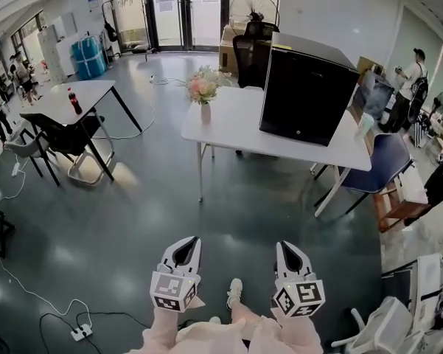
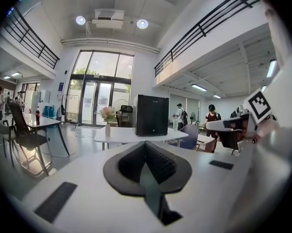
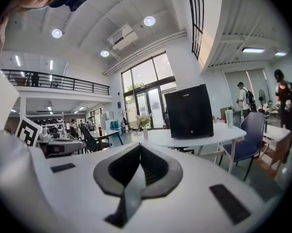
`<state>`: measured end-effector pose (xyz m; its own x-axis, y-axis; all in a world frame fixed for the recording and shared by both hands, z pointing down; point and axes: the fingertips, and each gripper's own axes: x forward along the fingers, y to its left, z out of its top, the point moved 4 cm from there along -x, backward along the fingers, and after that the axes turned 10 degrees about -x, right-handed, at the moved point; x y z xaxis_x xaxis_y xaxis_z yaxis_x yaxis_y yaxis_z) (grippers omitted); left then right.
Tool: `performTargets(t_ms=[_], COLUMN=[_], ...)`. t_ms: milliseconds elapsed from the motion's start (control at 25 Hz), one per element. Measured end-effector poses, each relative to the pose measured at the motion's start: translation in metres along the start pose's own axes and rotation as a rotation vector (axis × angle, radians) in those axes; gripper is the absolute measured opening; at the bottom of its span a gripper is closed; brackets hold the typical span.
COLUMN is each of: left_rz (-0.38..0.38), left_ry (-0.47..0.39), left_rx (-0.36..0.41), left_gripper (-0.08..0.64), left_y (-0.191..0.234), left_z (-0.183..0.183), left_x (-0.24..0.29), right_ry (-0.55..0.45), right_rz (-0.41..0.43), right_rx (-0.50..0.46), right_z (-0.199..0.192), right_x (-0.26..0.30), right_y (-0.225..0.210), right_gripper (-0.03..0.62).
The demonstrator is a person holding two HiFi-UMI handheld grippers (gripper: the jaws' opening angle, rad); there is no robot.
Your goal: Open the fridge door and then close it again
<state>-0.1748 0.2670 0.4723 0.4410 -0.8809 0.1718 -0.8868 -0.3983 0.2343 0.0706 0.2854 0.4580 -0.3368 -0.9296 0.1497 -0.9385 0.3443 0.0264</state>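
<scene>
- One fridge [image 1: 307, 94], a black box with its door shut flat, stands on the right-hand end of one white table [image 1: 228, 127]. In the head view it is at about 1 o'clock from the picture's middle.
- One vase of pale flowers [image 1: 204, 91] stands on the same table, at the fridge's 9 o'clock and apart from it.
- One black office chair [image 1: 250, 56] sits behind the table at the fridge's 11 o'clock. One blue chair [image 1: 379, 164] is just beside the table at the fridge's 4 o'clock.
- A second table [image 1: 81, 94], at 10 o'clock in the head view, carries one dark bottle [image 1: 74, 101]. One black chair [image 1: 59, 135] is tucked at its near side.
- There are two grippers. The left gripper [image 1: 186, 249] is at 6 o'clock and the right gripper [image 1: 291, 255] at 5 o'clock, side by side, well apart from the fridge and over bare floor.
- Both point ahead toward the white table, close to level, with their marker cubes on top and pale sleeves behind them. One white shoe [image 1: 235, 292] shows on the floor between them.
- The left gripper's own view shows its jaws clenched together with nothing between them. The fridge is straight ahead at 12 o'clock.
- In the right gripper view the jaws are likewise pressed together and empty, and the fridge is at about 1 o'clock.
</scene>
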Motion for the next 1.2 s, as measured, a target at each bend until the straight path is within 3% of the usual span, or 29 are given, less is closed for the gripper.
performTargets(t_ms=[560, 1200], left_rz=[0.036, 0.075], left_ry=[-0.015, -0.004], left_rx=[-0.004, -0.014], left_gripper=[0.011, 0.011], left_y=[0.022, 0.027], left_z=[0.034, 0.034], left_x=[0.122, 0.186], right_ry=[-0.001, 0.012], right_rz=[0.047, 0.091], right_rx=[-0.01, -0.006], right_z=[0.02, 0.016], right_x=[0.111, 0.17], right_y=[-0.071, -0.116], right_gripper=[0.011, 0.011])
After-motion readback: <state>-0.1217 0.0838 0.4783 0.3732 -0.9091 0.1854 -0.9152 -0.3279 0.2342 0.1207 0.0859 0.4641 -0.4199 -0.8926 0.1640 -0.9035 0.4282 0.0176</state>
